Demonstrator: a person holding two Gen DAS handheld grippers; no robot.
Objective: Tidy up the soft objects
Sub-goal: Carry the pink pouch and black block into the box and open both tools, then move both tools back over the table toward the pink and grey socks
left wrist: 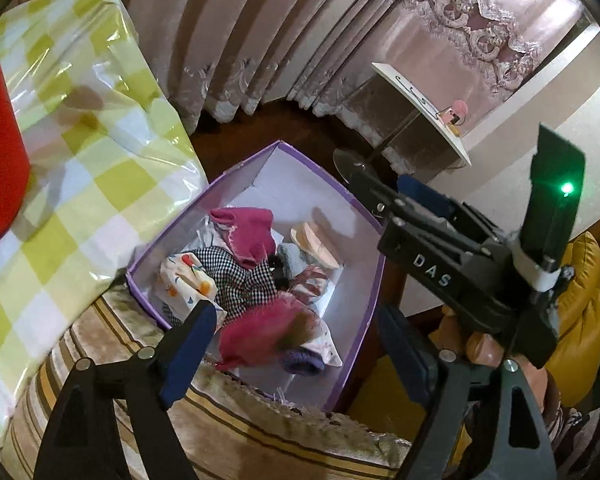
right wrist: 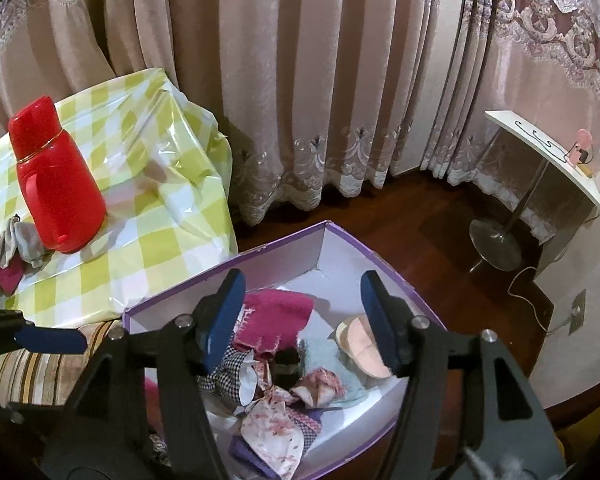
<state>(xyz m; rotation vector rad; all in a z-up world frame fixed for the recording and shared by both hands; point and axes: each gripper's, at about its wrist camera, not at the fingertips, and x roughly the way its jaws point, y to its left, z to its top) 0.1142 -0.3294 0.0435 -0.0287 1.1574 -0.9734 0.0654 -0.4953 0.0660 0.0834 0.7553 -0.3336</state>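
A: What sits on the table?
B: A red flask beside loose socks.
A: And the box?
B: Heaped with soft clothes. Left gripper spread above it, empty; right gripper likewise released.

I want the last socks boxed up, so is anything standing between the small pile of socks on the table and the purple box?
Nothing visible blocks the way. The socks lie on the checked tablecloth beside the red thermos, which stands behind them, not toward the purple box. The box is open-topped.
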